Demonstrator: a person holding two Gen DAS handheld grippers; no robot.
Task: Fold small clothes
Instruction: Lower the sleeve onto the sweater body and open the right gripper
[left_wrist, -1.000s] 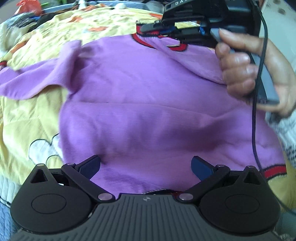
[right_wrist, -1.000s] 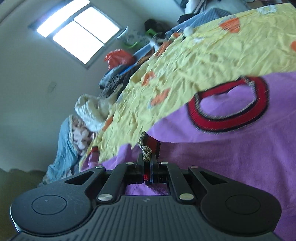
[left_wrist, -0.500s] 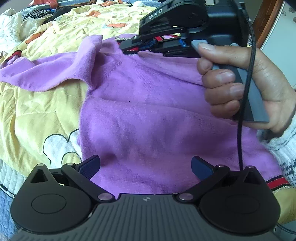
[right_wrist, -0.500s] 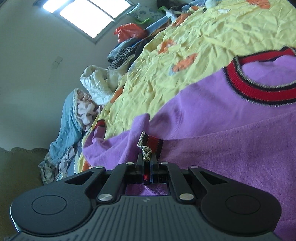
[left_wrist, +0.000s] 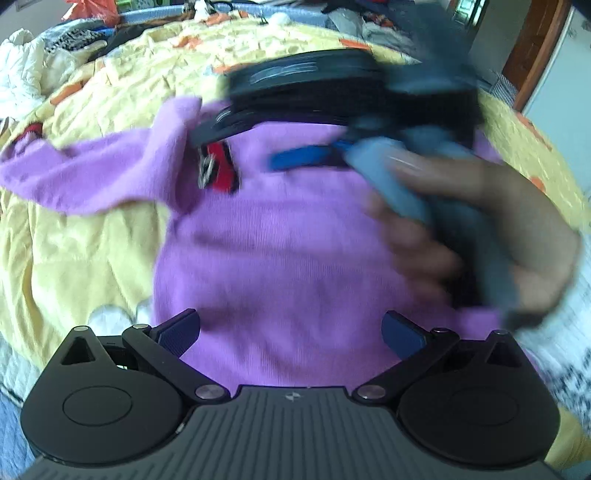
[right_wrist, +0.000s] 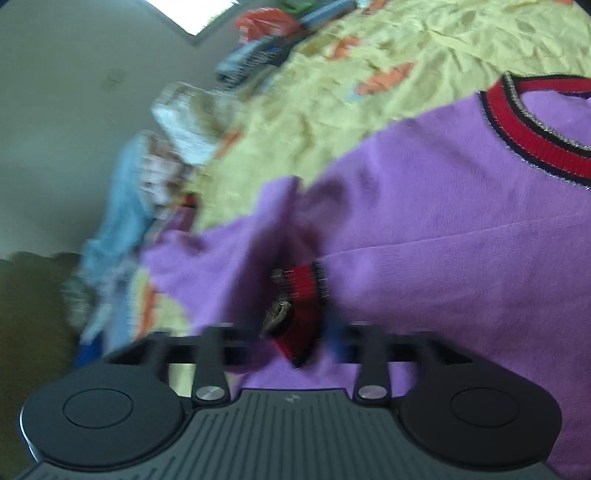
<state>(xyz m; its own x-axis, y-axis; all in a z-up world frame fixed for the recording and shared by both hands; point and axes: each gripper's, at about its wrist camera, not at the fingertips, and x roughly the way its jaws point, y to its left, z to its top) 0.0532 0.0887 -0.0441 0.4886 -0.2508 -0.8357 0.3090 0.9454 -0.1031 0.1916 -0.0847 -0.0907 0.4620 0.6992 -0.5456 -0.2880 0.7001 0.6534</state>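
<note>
Left wrist view. My left gripper (left_wrist: 290, 328) hovers with its jaws spread wide over the lower body of the purple sweater (left_wrist: 280, 258), nothing between them. The sweater lies on a yellow quilt (left_wrist: 74, 236) covering the bed, one sleeve (left_wrist: 85, 173) stretched out to the left. A red-and-black cuff (left_wrist: 221, 171) rests on the chest area. My right gripper (left_wrist: 236, 147), blurred, is above it, held in my right hand (left_wrist: 476, 236); its two arms appear parted, one black link near the cuff and one blue pad to the right. I see no containers. Heaped laundry (left_wrist: 26, 74) lines the far edge of the bed, and a brown wooden door frame (left_wrist: 532, 55) stands at upper right.

Right wrist view. The frame is motion-blurred. The fingers of my right gripper (right_wrist: 295, 332) stand apart, and the red cuff (right_wrist: 299, 306) sits in the gap; I cannot tell whether either pad touches it. The sweater's red ribbed collar (right_wrist: 532, 122) lies at upper right, flat on the quilt (right_wrist: 369, 48). A pile of clothes (right_wrist: 147, 192) borders the bed at left, below a grey wall (right_wrist: 66, 110) and a bright window corner (right_wrist: 199, 14).
</note>
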